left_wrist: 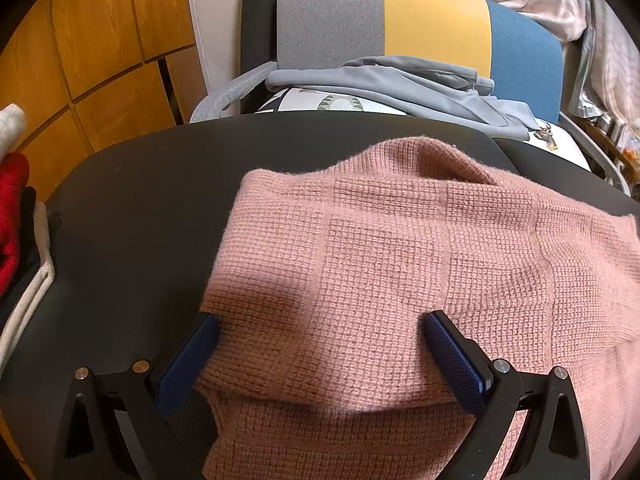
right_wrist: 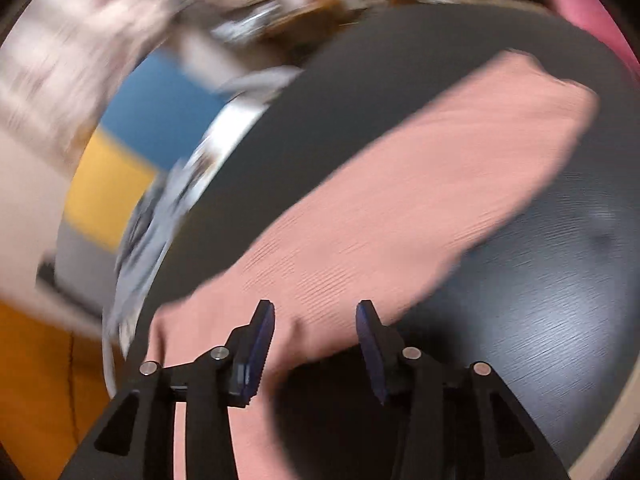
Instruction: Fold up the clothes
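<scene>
Red garment (left_wrist: 12, 216) at 9 o'clock, off table edge. Bare black table (left_wrist: 140, 208) left of pink sweater (left_wrist: 400, 264), sweater centre to 3 o'clock. Left gripper (left_wrist: 320, 328) jaws spread wide over near fold, nothing clamped. Grey garment (left_wrist: 400, 84) on chair (left_wrist: 436, 24) at 12. Right gripper (right_wrist: 315, 320) jaws parted above sweater, view blurred. No legible writing.

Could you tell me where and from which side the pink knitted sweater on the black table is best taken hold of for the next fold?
I would grip the pink sweater at its near folded edge, where the left tongs already straddle it, open. That edge is doubled and lies raised off the black table, so a low approach from the near side could slip one finger under it. The flat middle offers nothing to pinch.
</scene>
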The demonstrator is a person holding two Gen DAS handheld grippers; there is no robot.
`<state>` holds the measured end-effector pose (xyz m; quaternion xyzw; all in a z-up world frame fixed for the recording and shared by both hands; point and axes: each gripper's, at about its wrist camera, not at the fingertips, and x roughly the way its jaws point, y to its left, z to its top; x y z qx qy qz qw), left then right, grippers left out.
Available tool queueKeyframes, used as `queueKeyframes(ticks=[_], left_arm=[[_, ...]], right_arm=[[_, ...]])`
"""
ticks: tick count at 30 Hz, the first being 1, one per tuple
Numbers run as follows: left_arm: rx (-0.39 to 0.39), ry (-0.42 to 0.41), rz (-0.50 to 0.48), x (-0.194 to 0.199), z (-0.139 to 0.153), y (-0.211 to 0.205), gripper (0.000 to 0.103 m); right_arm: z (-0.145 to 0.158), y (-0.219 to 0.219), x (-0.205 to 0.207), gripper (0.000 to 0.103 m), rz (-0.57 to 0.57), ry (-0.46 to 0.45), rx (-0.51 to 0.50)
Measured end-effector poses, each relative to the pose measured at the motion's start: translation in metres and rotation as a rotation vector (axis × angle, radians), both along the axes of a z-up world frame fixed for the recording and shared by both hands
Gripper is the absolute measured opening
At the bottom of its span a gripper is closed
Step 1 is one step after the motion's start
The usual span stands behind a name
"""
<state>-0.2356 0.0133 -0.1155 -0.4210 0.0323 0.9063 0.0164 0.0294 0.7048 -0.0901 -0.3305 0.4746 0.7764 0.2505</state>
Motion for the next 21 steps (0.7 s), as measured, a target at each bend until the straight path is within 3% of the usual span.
queueKeyframes(ticks=[5,14,15,18,19,21], left_arm=[[-0.001,0.000,0.000,0.000,0.000,0.000,0.103],[-0.005,0.002,0.000,0.000,-0.001,0.000,0.103],[-0.006,0.002,0.000,0.000,-0.001,0.001,0.103],[-0.009,0.003,0.000,0.000,-0.002,0.001,0.103],[-0.010,0.003,0.001,0.000,-0.002,0.001,0.103],[-0.010,0.004,0.001,0.000,-0.002,0.001,0.103]], right_arm=[[-0.014,0.077,0.051,0.046,-0.241,-0.043,-0.053],[-0.028,0.131,0.066,0.046,-0.393,0.102,-0.089],[-0.028,0.133,0.065,0.044,-0.404,0.109,-0.090],[-0.029,0.128,0.061,0.013,-0.407,0.059,-0.074],[-0.031,0.130,0.061,0.007,-0.398,0.056,-0.081],[-0.033,0.130,0.067,0.007,-0.403,0.082,-0.106]])
